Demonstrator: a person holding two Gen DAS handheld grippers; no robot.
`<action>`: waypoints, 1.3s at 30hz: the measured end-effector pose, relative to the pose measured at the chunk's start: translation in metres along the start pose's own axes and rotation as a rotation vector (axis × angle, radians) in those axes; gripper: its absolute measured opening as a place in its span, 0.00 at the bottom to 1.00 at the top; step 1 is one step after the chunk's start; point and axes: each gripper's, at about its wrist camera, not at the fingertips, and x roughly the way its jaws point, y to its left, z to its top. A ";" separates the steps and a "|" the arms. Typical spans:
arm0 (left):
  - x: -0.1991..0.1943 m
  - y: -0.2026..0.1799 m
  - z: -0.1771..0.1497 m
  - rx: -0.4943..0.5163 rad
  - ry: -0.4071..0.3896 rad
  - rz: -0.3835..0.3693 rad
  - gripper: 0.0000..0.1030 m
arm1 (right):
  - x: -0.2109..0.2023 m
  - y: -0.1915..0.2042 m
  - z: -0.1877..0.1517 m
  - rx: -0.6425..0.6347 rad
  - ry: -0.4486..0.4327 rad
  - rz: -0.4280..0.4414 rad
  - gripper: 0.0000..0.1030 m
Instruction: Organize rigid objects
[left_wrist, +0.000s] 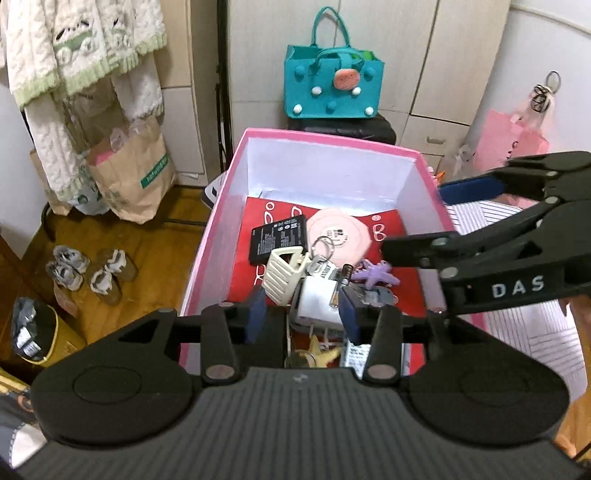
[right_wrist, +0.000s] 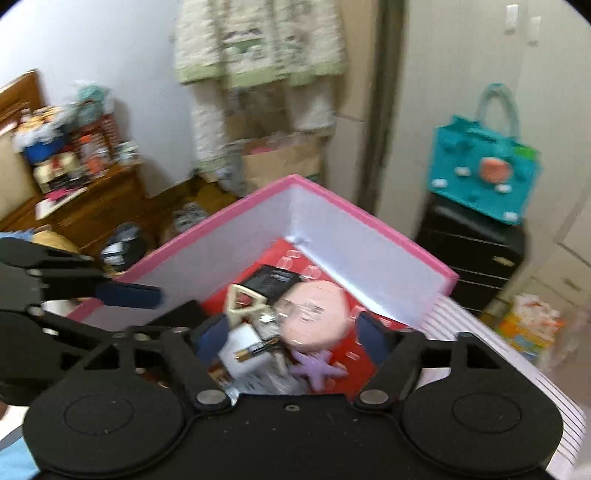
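A pink box (left_wrist: 236, 155) with white walls and a red liner holds a pile of small items. Among them are a black battery pack (left_wrist: 279, 238), a pink round case (left_wrist: 340, 232), a cream hair claw (left_wrist: 284, 277), a purple star clip (left_wrist: 375, 275), an AA battery (left_wrist: 345, 275) and a white cube charger (left_wrist: 314, 302). My left gripper (left_wrist: 303, 314) hangs open over the pile, the white cube below its gap and apart from the left pad. My right gripper (right_wrist: 291, 336) stands wide open above the pink case (right_wrist: 317, 317) and the battery (right_wrist: 258, 349), gripping nothing. The right wrist view is blurred.
The box rests on a striped sheet (left_wrist: 517, 332). Behind it a teal felt bag (left_wrist: 328, 88) sits on a black case (left_wrist: 343, 127). Paper bags (left_wrist: 133, 173) and shoes (left_wrist: 88, 273) lie on the wood floor at left. A cluttered wooden cabinet (right_wrist: 92, 206) stands far left.
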 end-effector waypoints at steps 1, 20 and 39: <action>-0.007 -0.003 -0.001 0.006 -0.010 0.003 0.43 | -0.008 -0.001 -0.003 0.001 -0.008 -0.021 0.89; -0.107 -0.063 -0.039 0.195 -0.053 0.008 0.63 | -0.154 0.005 -0.089 0.072 -0.147 -0.137 0.94; -0.100 -0.090 -0.096 0.149 -0.130 0.080 0.98 | -0.188 0.023 -0.170 0.190 -0.324 -0.398 0.98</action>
